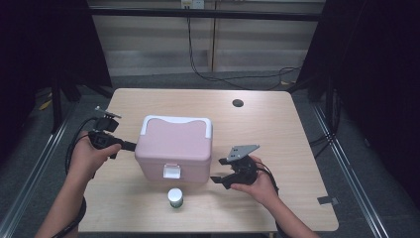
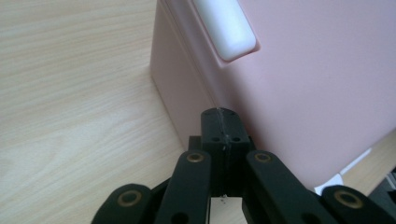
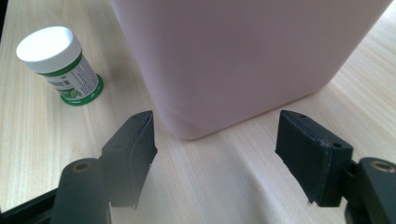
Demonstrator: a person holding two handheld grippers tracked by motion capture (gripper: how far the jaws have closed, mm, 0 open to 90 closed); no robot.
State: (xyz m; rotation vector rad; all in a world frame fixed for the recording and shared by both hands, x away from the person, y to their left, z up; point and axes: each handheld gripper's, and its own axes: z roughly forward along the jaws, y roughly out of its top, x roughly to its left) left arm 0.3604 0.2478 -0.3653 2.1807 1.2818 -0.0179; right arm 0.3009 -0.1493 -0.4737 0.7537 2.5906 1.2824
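Left gripper (image 1: 130,146), seen from the high view, touches the left side of the pink box (image 1: 174,148) in the middle of the table (image 1: 277,129). Its own view shows jaws pressed together, empty. Right gripper (image 3: 215,149) stands spread before the box corner, small bottle (image 3: 60,65) beside.

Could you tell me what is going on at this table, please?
A person holds tongs in each hand on either side of a closed pink box with a white handle and latch. The left tongs are shut, their tip at the box's left wall. The right tongs are open, empty, beside its right corner. A small white-capped bottle stands untouched in front.
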